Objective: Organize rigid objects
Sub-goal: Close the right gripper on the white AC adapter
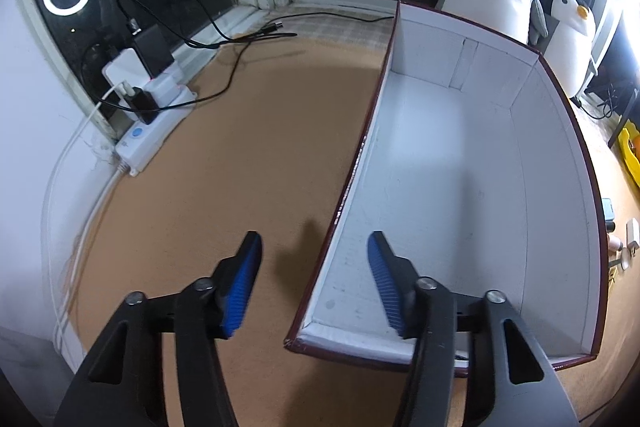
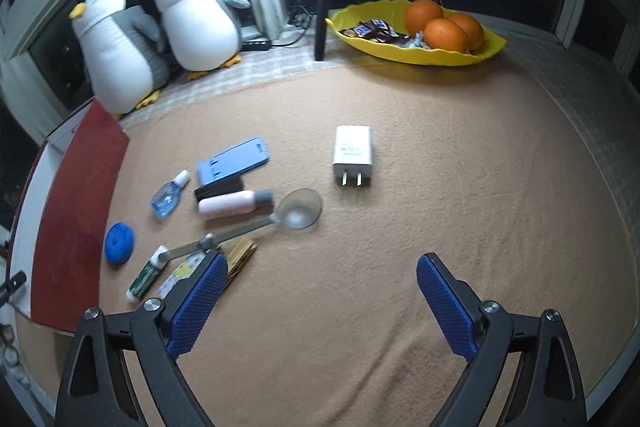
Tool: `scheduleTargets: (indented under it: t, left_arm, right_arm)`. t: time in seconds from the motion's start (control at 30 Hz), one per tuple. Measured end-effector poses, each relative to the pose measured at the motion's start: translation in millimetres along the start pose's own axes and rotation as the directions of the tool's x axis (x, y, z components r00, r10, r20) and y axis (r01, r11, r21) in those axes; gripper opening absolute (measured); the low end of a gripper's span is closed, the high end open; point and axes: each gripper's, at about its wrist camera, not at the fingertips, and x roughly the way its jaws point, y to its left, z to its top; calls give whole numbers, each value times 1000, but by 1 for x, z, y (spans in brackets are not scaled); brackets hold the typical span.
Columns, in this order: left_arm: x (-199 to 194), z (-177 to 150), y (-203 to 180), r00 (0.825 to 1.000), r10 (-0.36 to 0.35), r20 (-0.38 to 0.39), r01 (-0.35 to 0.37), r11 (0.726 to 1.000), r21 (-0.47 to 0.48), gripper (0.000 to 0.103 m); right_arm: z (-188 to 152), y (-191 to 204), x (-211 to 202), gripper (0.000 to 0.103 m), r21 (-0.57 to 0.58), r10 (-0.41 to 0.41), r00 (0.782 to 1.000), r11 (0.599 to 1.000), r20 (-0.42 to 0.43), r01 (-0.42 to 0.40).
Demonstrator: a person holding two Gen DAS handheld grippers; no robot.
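- Both hand-held grippers, left (image 1: 314,279) and right (image 2: 320,303), were held spread, nothing pinched.
- The charger (image 2: 353,155) lay ahead of the right one; the box (image 1: 532,155) beneath the left.
- A straight descent, jaws astride the charger's narrow sides, was judged best.

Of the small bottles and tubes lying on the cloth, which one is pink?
The pink bottle with the grey cap, lying on its side just above the spoon handle. The sanitizer bottle is clear blue; the tube is green and white.
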Motion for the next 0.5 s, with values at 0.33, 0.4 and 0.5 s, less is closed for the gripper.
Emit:
scheduleTargets:
  t: [0.33,0.4,0.5]
  left_arm:
    - [7,-1,-8,1000,-3,-10,3,1000,27,36]
    - [8,-1,-9,1000,-2,-11,2,1000,30,31]
    - [8,-1,-9,1000,-1,-11,1,1000,25,30]
  right_arm:
    - [57,-25,54,78,47,-59,997,997,-41,61]
    - [68,-30,70,71,54,-75,995,995,-65,79]
    - [79,-36,90,61,75,-69,992,994,-105,77]
